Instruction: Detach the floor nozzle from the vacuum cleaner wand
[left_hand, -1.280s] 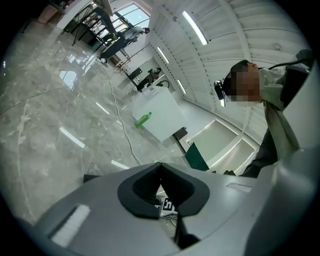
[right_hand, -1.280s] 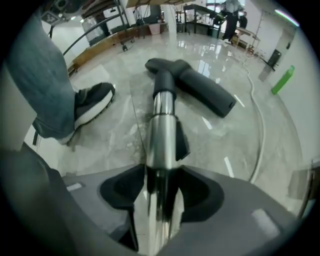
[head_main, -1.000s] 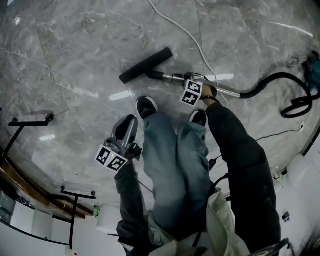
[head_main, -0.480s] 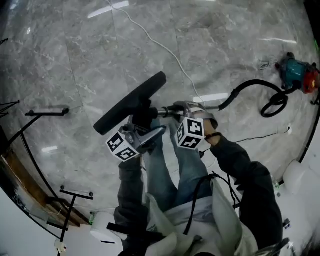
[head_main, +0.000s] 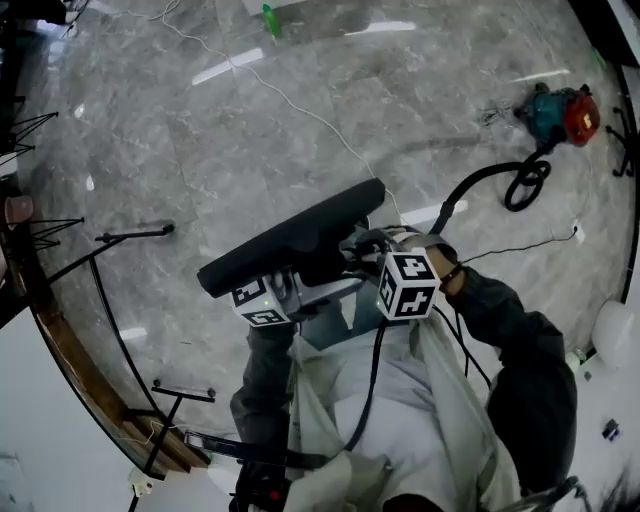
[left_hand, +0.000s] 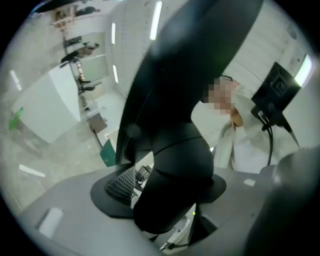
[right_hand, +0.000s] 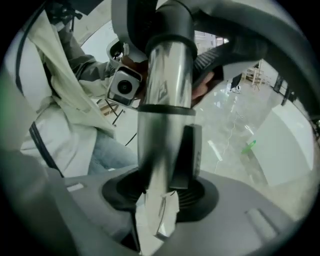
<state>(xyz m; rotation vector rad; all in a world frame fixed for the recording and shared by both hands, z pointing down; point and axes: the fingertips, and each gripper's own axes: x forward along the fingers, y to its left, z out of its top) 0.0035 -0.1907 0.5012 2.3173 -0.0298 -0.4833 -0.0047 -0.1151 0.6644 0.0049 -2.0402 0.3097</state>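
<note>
The black floor nozzle (head_main: 290, 240) is lifted off the floor, close under my head, with its bar slanting up to the right. My left gripper (head_main: 305, 278) reaches up to the nozzle's thick neck (left_hand: 175, 165). In the left gripper view the left gripper (left_hand: 167, 192) has just been closing at a wide setting, and the neck fills the gap from pad to pad. My right gripper (head_main: 378, 250) is shut on the chrome wand (right_hand: 162, 115) just behind the nozzle joint. The right gripper (right_hand: 160, 194) has eased a little wider, and the tube still sits between its pads.
A black hose (head_main: 470, 195) runs from the wand across the grey marble floor to the teal and red vacuum body (head_main: 560, 112) at the far right. A white cord (head_main: 300, 110) trails over the floor. Black metal stands (head_main: 130, 235) line the left side.
Both grippers have risen from floor level towards my head, lifting the wand and nozzle with them. The left gripper left its spot beside the leg, opened and came onto the nozzle's neck.
</note>
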